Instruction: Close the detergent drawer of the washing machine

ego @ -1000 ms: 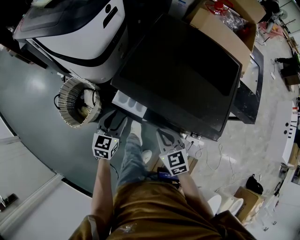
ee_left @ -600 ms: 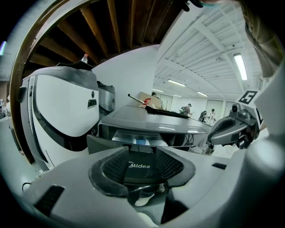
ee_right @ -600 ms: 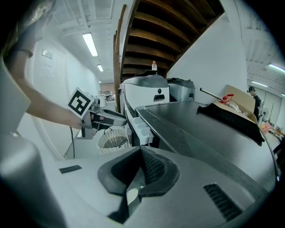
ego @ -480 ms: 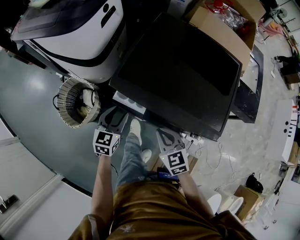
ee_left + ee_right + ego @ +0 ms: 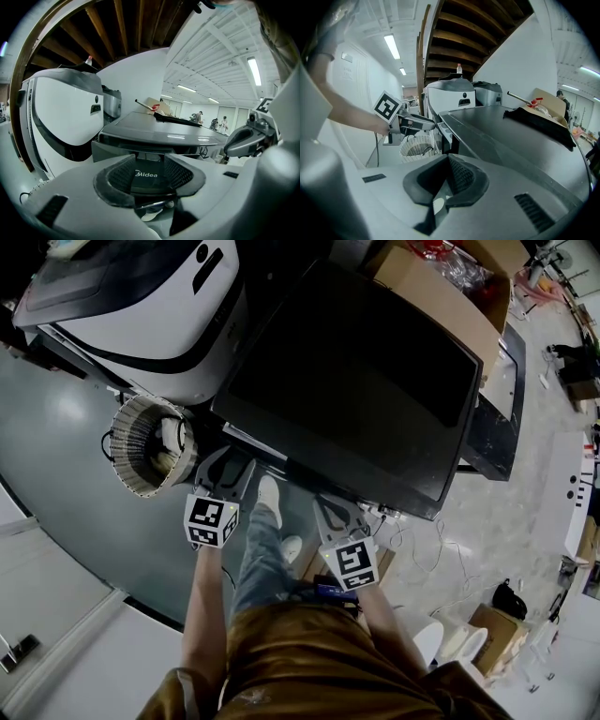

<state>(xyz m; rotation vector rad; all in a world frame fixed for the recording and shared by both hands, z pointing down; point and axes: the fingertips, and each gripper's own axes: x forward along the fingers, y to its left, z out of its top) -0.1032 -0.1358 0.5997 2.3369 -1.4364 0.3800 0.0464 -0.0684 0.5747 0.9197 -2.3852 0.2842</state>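
The washing machine [image 5: 356, 381] has a dark flat top and stands in the middle of the head view. Its detergent drawer [image 5: 249, 441] shows only as a thin pale strip at the front left corner. My left gripper [image 5: 228, 465] is open and pressed against the drawer front [image 5: 146, 182], whose Midea label sits between the jaws. My right gripper [image 5: 330, 509] hangs shut and empty in front of the machine, to the drawer's right. In the right gripper view the drawer [image 5: 443, 134] juts slightly from the machine beside the left gripper [image 5: 423, 123]. The right gripper's [image 5: 447, 182] pads meet.
A white ribbed basket [image 5: 150, 446] stands on the floor left of the drawer. A large white machine [image 5: 141, 306] is behind it. A cardboard box [image 5: 441, 296] lies past the washer. My shoe [image 5: 270, 495] is between the grippers; cables [image 5: 412, 540] trail at right.
The drawer has slid into the machine: its white compartments showed a second ago, now only a thin strip. My left gripper moved forward with it. The right gripper held still.
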